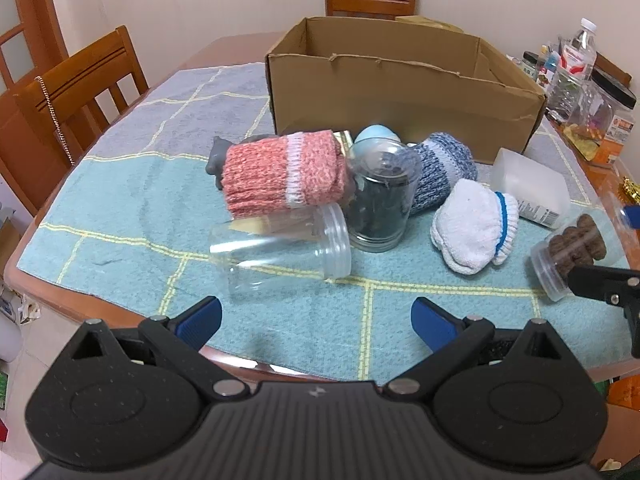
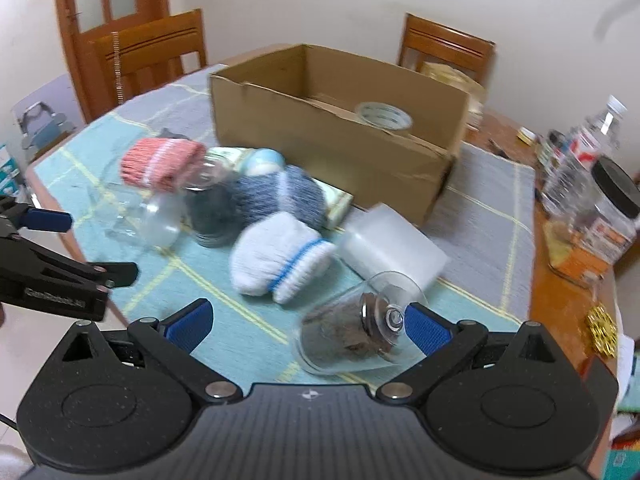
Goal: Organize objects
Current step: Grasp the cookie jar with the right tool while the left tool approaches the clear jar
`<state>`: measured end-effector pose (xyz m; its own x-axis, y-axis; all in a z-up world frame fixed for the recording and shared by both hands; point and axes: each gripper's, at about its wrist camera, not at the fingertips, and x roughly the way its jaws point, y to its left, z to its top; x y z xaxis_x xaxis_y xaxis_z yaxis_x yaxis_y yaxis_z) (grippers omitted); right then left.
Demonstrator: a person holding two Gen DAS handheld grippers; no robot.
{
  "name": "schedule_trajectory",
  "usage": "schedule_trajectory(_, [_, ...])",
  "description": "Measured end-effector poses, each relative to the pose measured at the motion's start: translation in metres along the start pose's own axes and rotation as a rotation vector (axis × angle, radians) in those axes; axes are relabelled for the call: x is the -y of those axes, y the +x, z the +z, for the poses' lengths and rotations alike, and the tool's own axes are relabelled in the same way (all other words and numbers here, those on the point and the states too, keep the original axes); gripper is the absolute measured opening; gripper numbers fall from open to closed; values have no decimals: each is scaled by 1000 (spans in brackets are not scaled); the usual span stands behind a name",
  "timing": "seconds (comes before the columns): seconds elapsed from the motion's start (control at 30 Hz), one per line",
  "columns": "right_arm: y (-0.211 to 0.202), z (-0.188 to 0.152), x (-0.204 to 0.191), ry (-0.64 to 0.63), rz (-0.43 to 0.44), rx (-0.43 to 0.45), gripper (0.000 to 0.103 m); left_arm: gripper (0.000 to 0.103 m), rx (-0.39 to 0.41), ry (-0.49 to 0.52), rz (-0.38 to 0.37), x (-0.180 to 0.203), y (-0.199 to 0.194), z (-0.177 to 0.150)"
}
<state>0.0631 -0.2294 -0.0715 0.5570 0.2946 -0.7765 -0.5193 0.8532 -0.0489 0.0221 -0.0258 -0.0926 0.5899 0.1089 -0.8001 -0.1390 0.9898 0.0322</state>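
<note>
Two wrist views of a table covered by a checked cloth [image 1: 120, 208]. Near edge: the left gripper [image 1: 316, 320] hovers released, fingers spread wide, with a clear empty jar [image 1: 280, 248] lying on its side just ahead. The right gripper [image 2: 308, 326] is likewise spread; a small jar of brown pieces [image 2: 348, 336] lies tilted between its fingers, its lid touching the right blue pad, while the left pad stands apart.

Only the right view looks into the cardboard box [image 2: 320, 136], where a tape roll [image 2: 384, 116] lies; the left view shows just the box's front wall [image 1: 400, 108]. In the left view the small jar [image 1: 568, 252] appears at the table's right edge.

Middle of the cloth: a white sock bundle [image 1: 472, 228], a pink sock bundle [image 1: 284, 172], a blue sock bundle [image 1: 444, 168], an upright dark-filled jar [image 1: 380, 204] and a frosted container [image 1: 528, 188] crowd before the box, blocking a direct path. Bottles [image 1: 580, 52] stand at the far right corner; chairs [image 1: 76, 88] surround the table.
</note>
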Motion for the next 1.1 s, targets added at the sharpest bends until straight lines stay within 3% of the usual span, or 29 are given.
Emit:
schedule_trajectory(0.2, [12,-17,22,49,-42,-44,103,101,-8,8,-9,4,4,1])
schedule_trajectory(0.47, [38,-36,45,163,0,-111,103,101,-43,2,2,2,12,-2])
schedule_trajectory(0.93, [55,-27,43,203,8,-115,103,101,-49,-105,27,-14,38,6])
schedule_trajectory(1.1, [60,-28,39,203,-2,-125,103,101,-26,-107,72,-12,48,13])
